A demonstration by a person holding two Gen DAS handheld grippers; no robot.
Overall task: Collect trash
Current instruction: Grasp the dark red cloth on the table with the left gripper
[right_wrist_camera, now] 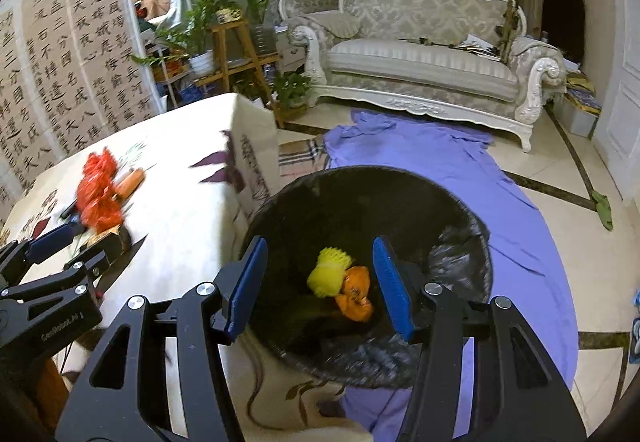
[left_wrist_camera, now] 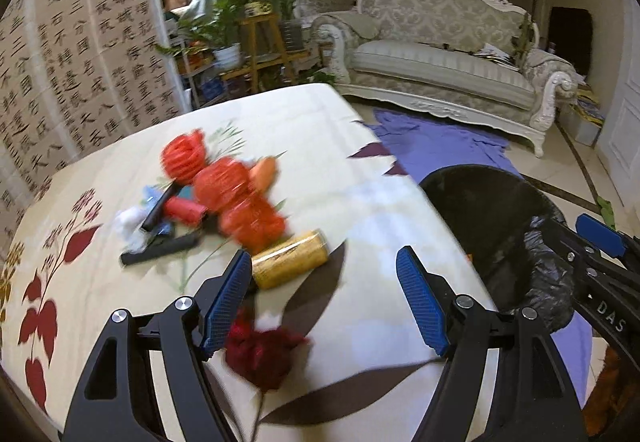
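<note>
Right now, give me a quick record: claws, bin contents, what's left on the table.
left claw: open, empty, over the table
right claw: open, empty, over the bin
bin contents: yellow foam net, orange wrapper
nearest trash: gold can lying on its side, dark red scrap
further trash: red net pile, black tubes, white wad

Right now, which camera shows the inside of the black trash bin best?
The right wrist view: it looks down into the trash bin, showing yellow and orange pieces. The left wrist view shows only its dark rim and liner.
</note>
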